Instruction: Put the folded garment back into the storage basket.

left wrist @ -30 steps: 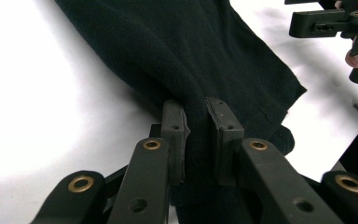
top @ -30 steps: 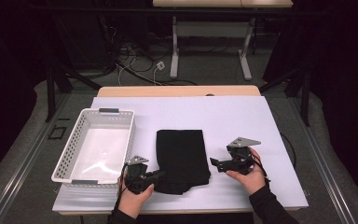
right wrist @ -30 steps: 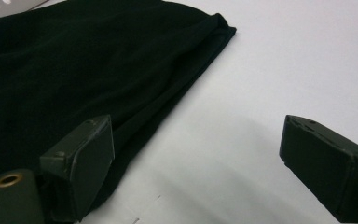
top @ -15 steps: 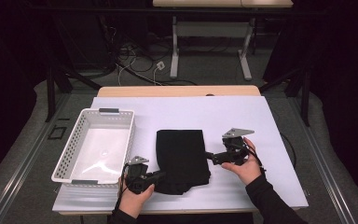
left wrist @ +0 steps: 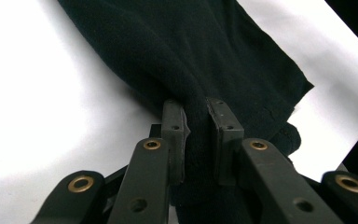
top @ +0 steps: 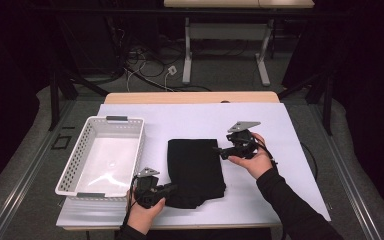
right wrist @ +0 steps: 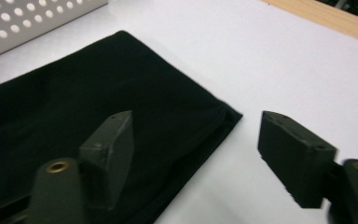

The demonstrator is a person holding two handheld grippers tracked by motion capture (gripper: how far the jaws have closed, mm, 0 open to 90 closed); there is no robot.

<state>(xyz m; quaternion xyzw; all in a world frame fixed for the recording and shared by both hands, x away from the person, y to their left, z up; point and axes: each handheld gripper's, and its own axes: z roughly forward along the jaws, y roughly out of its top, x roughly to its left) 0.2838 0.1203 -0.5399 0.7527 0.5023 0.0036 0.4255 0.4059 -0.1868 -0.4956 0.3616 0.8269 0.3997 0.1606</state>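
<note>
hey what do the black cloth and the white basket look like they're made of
Cloth: soft matte knit, perhaps fleece or cotton; fuzzy surface, limp folds, a raw edge. Basket: likely moulded plastic, smooth and slightly glossy; even rows of punched holes in stiff walls.

A dark room — grey floor [top: 25,165] at the frame's sides, cables [top: 145,67] tangled at upper centre, and a white-legged desk [top: 225,55] beyond — light falls on the centre.

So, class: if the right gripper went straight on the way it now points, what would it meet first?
Most likely the far right corner of the black cloth. The right gripper, fingers apart and empty, has just been closing and aims at that corner over the white table cover. Its height above the cloth is unclear.
</note>
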